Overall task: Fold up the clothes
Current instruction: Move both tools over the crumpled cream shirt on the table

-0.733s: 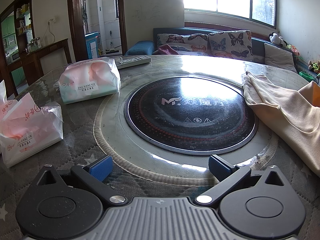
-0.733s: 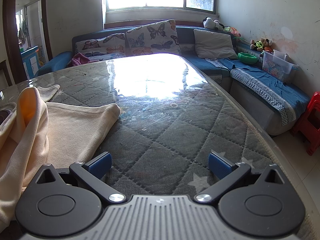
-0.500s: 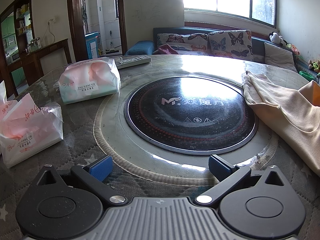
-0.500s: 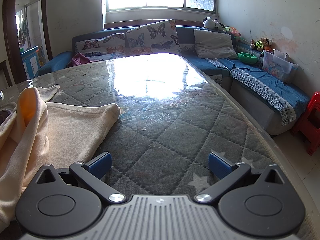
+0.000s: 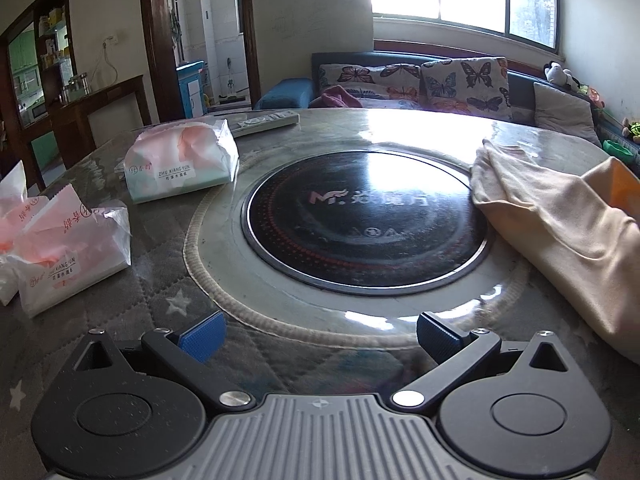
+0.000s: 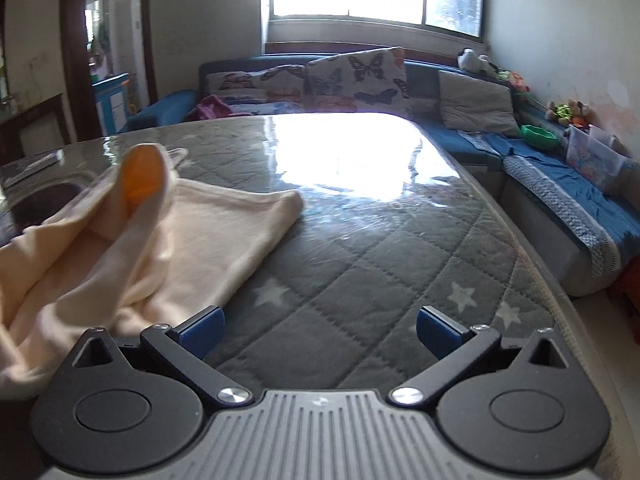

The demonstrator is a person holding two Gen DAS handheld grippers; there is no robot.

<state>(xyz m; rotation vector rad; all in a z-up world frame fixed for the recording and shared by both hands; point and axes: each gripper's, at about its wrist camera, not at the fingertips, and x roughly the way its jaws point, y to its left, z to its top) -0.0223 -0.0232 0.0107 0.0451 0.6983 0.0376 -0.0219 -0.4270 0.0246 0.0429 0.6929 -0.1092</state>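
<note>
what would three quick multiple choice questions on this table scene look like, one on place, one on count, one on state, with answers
1. Where does the cream garment lie relative to the round black plate in the left wrist view?
A. to its right
B. to its left
C. under it

2. How many printed tissue packs are fully on the table in the left wrist view?
A. none
B. two
C. five

3. How do the left gripper and the right gripper stand?
A. both shut on cloth
B. one shut
C. both open, empty

Answers: 1 A, the cloth drapes at the plate's right edge. 2 B, one near pack and one farther pack. 3 C, blue pads stand wide apart with nothing between.
</note>
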